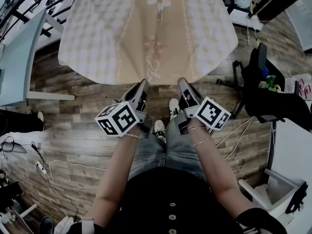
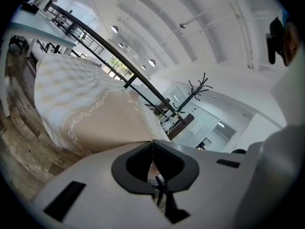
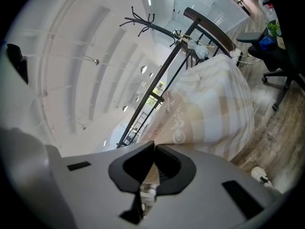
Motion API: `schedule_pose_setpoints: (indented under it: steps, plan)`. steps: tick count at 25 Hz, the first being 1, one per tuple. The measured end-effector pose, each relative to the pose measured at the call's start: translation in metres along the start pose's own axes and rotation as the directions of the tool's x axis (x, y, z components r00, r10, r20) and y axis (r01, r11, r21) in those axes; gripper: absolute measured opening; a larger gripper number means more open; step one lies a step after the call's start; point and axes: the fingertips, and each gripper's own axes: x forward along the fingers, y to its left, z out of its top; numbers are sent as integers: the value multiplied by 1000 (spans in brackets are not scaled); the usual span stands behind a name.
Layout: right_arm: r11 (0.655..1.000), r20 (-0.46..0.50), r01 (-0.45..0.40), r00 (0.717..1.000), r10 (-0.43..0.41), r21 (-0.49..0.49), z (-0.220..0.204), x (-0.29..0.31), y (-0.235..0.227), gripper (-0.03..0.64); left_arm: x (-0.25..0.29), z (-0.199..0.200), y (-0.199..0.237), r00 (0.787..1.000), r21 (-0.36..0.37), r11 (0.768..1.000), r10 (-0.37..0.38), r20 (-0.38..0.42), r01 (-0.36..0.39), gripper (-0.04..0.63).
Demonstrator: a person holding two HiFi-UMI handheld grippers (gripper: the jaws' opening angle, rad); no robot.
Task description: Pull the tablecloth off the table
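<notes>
Left claw (image 1: 144, 83) and right claw (image 1: 182, 82) both clamped on tablecloth (image 1: 107, 33) hem, frame centre — cloth covers the whole top, so pull-off looks barely started

Floor: we note grey-brown wood planks (image 1: 73, 150) throughout. At left stands a pale blue-grey desk (image 1: 19, 62) on white legs. At right we log a black office chair (image 1: 273, 99) loaded with small items. A white desk (image 1: 246, 19) sits far behind it, and a white unit (image 1: 290, 165) stands nearer. A white cable (image 1: 68, 165) and a power strip (image 1: 39, 167) lie on the planks, near left. Overhead we see a white ribbed ceiling (image 2: 205, 27) with round lamps (image 2: 114, 29), crossed by a dark diagonal beam (image 2: 127, 83). Bright windows (image 2: 116, 66) show far off. A black branching coat stand (image 2: 199, 86) stands against the white wall.
</notes>
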Motion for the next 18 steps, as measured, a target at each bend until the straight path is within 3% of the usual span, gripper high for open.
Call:
schedule_pose_setpoints:
  steps: [18]
  plan:
    - [999, -62, -48, 997, 49, 11, -9, -28, 13, 26, -27, -15, -13, 998, -33, 998, 49, 49, -47, 15]
